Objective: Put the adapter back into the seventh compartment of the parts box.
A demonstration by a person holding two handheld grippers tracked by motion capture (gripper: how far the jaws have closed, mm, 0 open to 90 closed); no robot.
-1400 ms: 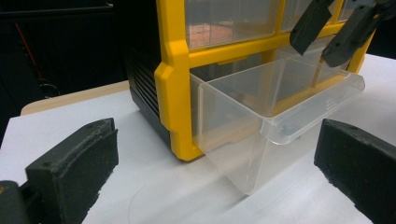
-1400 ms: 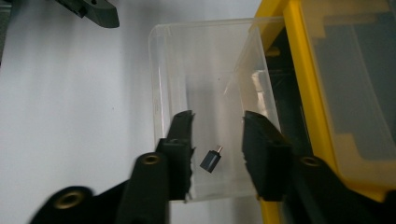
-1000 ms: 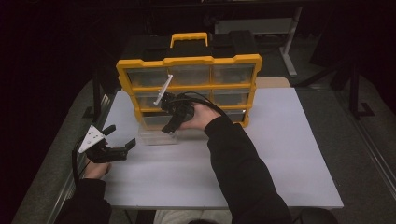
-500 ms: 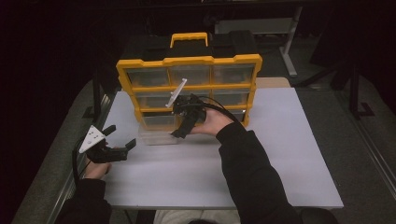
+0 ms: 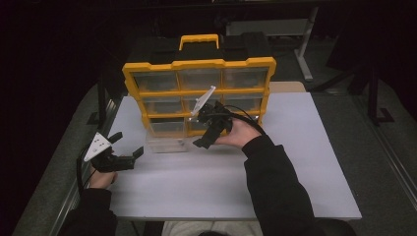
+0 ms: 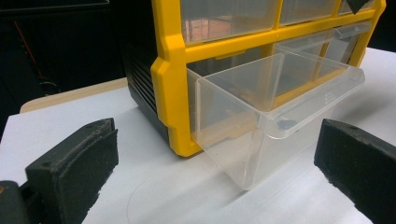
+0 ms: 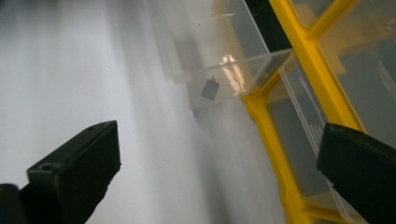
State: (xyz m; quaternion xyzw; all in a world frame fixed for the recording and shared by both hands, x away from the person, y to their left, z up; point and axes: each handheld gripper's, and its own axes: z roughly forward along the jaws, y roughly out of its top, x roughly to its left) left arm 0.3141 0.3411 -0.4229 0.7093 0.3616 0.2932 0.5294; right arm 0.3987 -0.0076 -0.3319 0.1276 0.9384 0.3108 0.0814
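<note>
A: From the high view, what stands on the white table point(image 5: 295, 162)?

B: A yellow-framed organizer cabinet point(image 5: 199, 66) with 9 clear drawers in 3 rows and a yellow carry handle on top. The bottom-left clear drawer point(image 5: 167, 142) is pulled well out, its base resting on the table.

A: And the grippers?

B: The left gripper point(image 5: 129, 145) sits near the table's left edge, jaws spread wide with nothing between them, pointing toward that drawer. The right gripper point(image 5: 205, 140) hovers just in front of the cabinet's lower middle, jaws also apart and holding nothing.

A: What do the gripper views add?

B: The left gripper view shows the drawer point(image 6: 275, 107) with its front lip and a small dark spot there. The right gripper view shows a small grey square piece point(image 7: 210, 87) in the drawer point(image 7: 219, 56), possibly an electronic part; it is too small to tell.

A: Any writing?

B: None I can read.
</note>
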